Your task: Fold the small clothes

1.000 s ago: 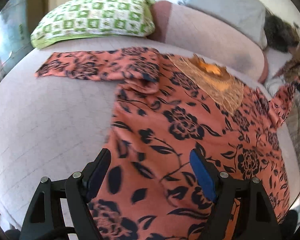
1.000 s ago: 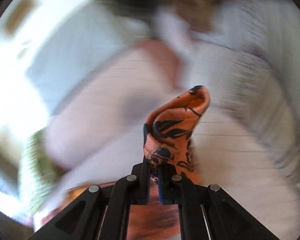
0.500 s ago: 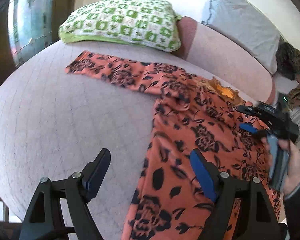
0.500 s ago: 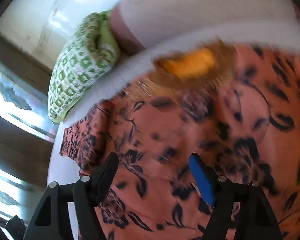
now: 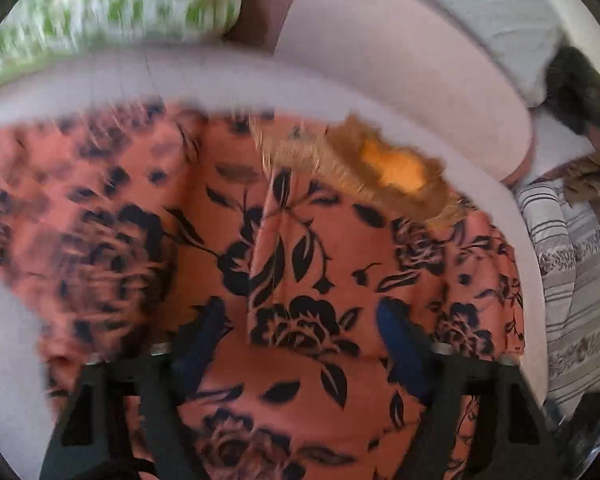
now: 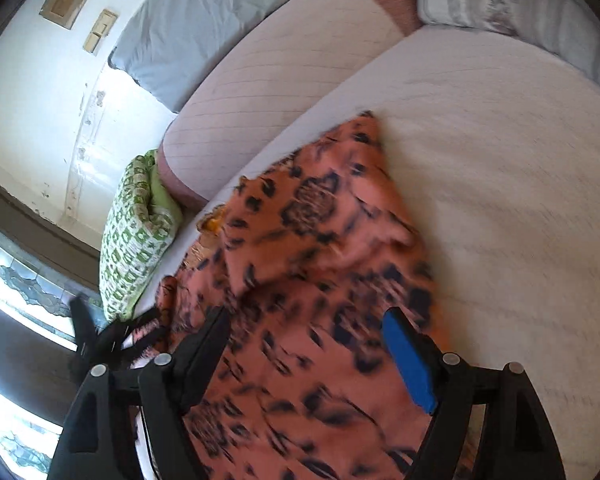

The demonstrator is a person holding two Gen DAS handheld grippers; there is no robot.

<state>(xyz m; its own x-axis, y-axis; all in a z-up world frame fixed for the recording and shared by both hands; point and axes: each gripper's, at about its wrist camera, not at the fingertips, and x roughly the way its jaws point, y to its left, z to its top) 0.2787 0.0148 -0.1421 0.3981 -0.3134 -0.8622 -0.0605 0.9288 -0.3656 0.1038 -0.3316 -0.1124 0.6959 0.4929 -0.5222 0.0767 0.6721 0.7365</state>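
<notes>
We have let the sleeve drop folded across the orange floral top (image 5: 300,264), so our right gripper (image 6: 308,344) is opening empty while our left gripper (image 5: 300,332) closes over the fabric, pinching nothing yet.

The left gripper (image 5: 300,328), jaws closing and pressing nothing, hangs above the orange floral garment (image 5: 292,248) on the bed (image 5: 400,92).

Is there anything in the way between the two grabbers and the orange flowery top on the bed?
Nothing visible is. The left gripper, jaws closing, and the right gripper, jaws opening, both hang right over the orange flowery top, without holding it.
</notes>
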